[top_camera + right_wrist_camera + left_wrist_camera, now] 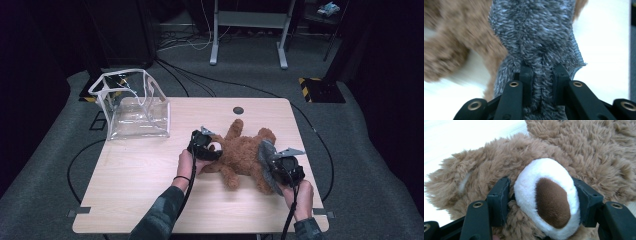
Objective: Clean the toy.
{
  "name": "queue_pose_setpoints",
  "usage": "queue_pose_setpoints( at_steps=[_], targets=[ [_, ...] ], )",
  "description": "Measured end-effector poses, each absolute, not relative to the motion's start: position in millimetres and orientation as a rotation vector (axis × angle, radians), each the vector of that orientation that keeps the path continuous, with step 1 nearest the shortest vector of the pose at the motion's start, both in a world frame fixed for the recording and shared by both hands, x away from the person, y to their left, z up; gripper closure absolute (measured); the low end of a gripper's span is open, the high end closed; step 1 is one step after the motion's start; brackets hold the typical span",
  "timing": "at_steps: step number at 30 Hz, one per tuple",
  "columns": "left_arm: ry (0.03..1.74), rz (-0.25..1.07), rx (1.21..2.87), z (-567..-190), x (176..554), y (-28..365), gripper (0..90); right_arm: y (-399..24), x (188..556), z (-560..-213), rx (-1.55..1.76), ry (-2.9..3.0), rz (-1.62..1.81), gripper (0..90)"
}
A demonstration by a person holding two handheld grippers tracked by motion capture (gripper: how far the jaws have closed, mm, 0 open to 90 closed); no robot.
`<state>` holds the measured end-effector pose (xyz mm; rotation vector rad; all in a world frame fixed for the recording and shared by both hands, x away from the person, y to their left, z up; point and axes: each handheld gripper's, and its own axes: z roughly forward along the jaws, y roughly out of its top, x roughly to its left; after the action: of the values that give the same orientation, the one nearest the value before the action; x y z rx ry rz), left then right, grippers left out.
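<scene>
Left gripper (544, 202) fingers (499, 200) clamped on teddy bear (240, 152) white-and-brown paw (549, 197). Right gripper (541, 85) fingers (526, 82) pinched on bunched grey fuzzy cloth (536, 37), draped against bear's side. Bear laid on wooden surface (145, 175), between grippers. Judged light, soft, compressible, non-fragile; limb or fabric fold best taken. Clear bag (135, 107) at far-left corner.

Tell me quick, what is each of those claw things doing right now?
Left gripper: closed on the teddy bear's white and brown muzzle.
Right gripper: closed on a fold of grey fuzzy cloth.
</scene>
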<state>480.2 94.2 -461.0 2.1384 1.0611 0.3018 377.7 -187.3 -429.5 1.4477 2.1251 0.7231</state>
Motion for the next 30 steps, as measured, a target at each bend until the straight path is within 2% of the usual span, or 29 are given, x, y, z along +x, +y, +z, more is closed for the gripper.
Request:
queue_pose_setpoints(
  at_steps=[3,4,8,9,15,21,26,30],
  targets=[
    [1.069,0.296,2.135,-461,482,94,37.8,-179,378,-415,1.402,2.119,0.753,74.8],
    [1.074,0.291,2.143,-460,483,94,37.8,-164,380,-404,1.357,2.125,0.776,74.8],
    [1.077,0.282,2.144,-460,485,94,37.8,-147,387,-403,1.323,2.156,0.760,74.8],
    [1.080,0.282,2.136,-460,485,94,37.8,-140,394,-412,1.324,2.168,0.727,74.9],
    [1.080,0.267,2.137,-460,487,95,37.7,-156,393,-433,1.387,2.153,0.708,75.1],
    [1.080,0.277,2.135,-460,487,93,37.7,-192,376,-452,1.498,2.136,0.671,75.1],
    [1.084,0.276,2.137,-460,488,94,37.6,-188,370,-428,1.454,2.108,0.700,74.9],
    [1.094,0.271,2.129,-460,488,93,37.6,-150,376,-405,1.334,2.142,0.735,74.8]
  ],
)
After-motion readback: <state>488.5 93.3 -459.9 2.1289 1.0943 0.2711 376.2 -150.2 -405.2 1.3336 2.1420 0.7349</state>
